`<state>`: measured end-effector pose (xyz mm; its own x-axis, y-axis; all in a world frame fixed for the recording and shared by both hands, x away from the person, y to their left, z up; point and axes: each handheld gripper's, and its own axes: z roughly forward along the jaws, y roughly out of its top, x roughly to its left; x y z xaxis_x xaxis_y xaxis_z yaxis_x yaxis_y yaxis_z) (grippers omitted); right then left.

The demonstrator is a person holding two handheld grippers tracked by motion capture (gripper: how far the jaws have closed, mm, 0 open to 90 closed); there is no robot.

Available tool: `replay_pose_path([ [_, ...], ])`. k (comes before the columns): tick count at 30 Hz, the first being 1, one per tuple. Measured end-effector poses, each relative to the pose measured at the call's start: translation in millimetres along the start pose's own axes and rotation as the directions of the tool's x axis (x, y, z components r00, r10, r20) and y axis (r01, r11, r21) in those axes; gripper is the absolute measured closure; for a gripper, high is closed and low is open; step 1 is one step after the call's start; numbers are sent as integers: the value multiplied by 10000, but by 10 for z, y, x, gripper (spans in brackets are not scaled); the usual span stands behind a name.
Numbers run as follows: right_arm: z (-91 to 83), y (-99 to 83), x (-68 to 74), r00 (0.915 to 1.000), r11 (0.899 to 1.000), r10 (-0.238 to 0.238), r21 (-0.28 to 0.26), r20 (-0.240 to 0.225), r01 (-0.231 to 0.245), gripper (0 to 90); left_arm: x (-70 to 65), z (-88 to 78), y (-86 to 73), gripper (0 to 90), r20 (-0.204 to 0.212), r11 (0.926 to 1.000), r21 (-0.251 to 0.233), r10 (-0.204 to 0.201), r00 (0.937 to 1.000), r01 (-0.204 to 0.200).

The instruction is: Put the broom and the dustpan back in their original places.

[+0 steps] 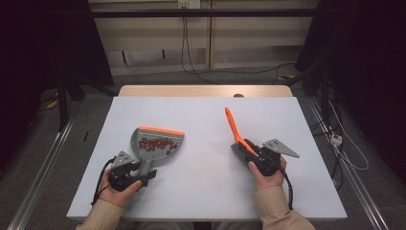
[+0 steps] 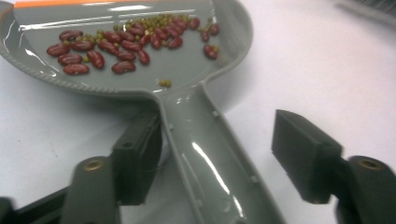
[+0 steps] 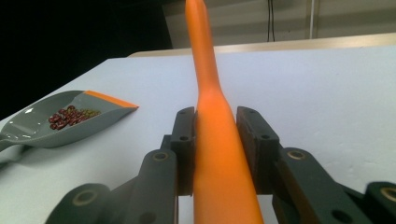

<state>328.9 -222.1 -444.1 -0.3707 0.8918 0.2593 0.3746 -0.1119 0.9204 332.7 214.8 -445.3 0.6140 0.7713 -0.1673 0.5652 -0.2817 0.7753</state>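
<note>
A grey dustpan (image 1: 158,136) with an orange front lip lies on the white table top (image 1: 206,115), left of centre. It holds several red beans (image 1: 154,143) and some small green ones. In the left gripper view the beans (image 2: 116,49) lie in the pan (image 2: 187,70), whose handle (image 2: 201,158) runs back between the jaws. My left gripper (image 1: 146,175) (image 2: 215,140) is open: one pad sits beside the handle, the other stands well off it. My right gripper (image 1: 249,152) (image 3: 217,126) is shut on an orange brush handle (image 1: 231,125) (image 3: 205,70) that points away and upward.
A wooden table edge (image 1: 206,90) shows behind the white top. Cables (image 1: 344,148) trail on the floor at the right and along the back wall. Bare white surface lies between the dustpan and the brush, and across the far half of the table.
</note>
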Motion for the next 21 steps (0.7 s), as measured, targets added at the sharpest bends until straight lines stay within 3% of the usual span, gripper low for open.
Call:
replay_pose_path([
  [5,81,-13,-67,9996,9993,-75,362,263,65,699,42,-104,-10,170,-289,9981,-602,-123,9995,106],
  [8,57,-8,-190,9981,9991,286,283,548,-302,700,50,-156,17,160,-438,9957,-916,57,9990,-97],
  [10,11,-2,-208,9944,9989,174,424,1046,-219,693,43,-180,43,158,-470,9944,-1040,129,9988,-177],
  [12,-46,-10,-203,9963,9956,367,835,777,-432,652,23,-193,57,151,-526,9926,-1166,289,9982,-349],
  [13,-84,-24,-172,9976,9886,25,1502,689,-128,602,23,-200,61,151,-474,9922,-1182,342,9983,-397],
  [14,-134,-42,-147,9987,9861,-86,1661,496,3,570,22,-200,62,151,-444,9917,-1228,335,9985,-388],
  [16,-260,-58,-109,9992,9830,-121,1836,368,51,501,20,-201,67,148,-476,9917,-1190,435,9979,-489],
  [19,-422,-48,-93,9929,9722,-1162,2075,262,1083,398,23,-196,77,147,-409,9899,-1317,468,9981,-518],
  [21,-536,-30,-151,9911,9764,-1300,1777,300,1227,353,27,-198,89,147,-400,9889,-1376,514,9979,-565],
])
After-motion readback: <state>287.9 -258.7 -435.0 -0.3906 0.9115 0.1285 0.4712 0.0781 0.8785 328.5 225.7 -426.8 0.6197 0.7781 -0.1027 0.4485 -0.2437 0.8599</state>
